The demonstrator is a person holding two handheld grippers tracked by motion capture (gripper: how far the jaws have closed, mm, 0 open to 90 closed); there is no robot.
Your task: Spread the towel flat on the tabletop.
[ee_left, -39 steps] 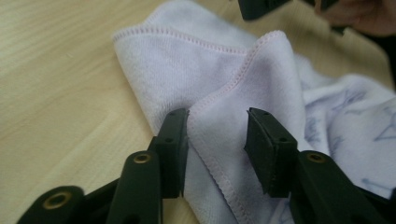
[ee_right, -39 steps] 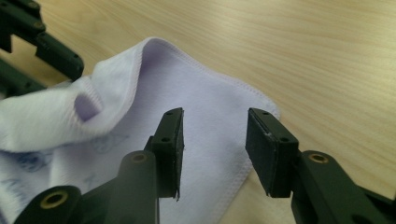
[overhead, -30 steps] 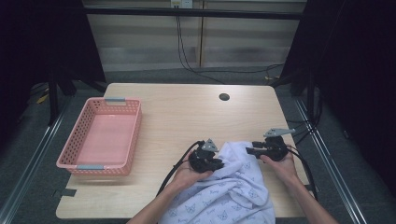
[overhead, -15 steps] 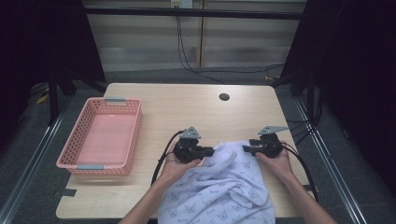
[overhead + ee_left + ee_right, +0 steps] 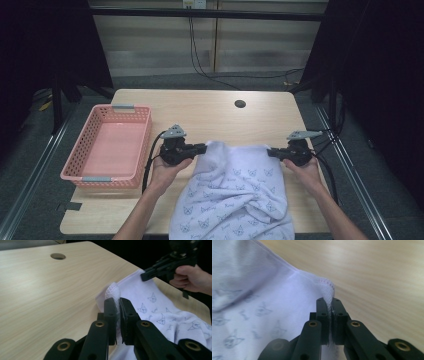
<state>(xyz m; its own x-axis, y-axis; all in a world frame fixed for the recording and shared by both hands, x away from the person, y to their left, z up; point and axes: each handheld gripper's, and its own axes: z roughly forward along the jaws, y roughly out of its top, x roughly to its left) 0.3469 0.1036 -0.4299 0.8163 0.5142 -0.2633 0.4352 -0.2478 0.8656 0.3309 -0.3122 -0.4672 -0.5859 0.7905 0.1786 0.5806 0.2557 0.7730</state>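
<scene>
Spreading across the frame's middle, the tabletop carries a pink basket at left and a white printed cloth at lower centre, its near end draping over the front edge. Stretched between both tools, the cloth's far hem lies level. At centre-left, the left gripper has its jaws clenched on one corner; at right, the right gripper, just closed, pinches what looks like the other corner.
</scene>
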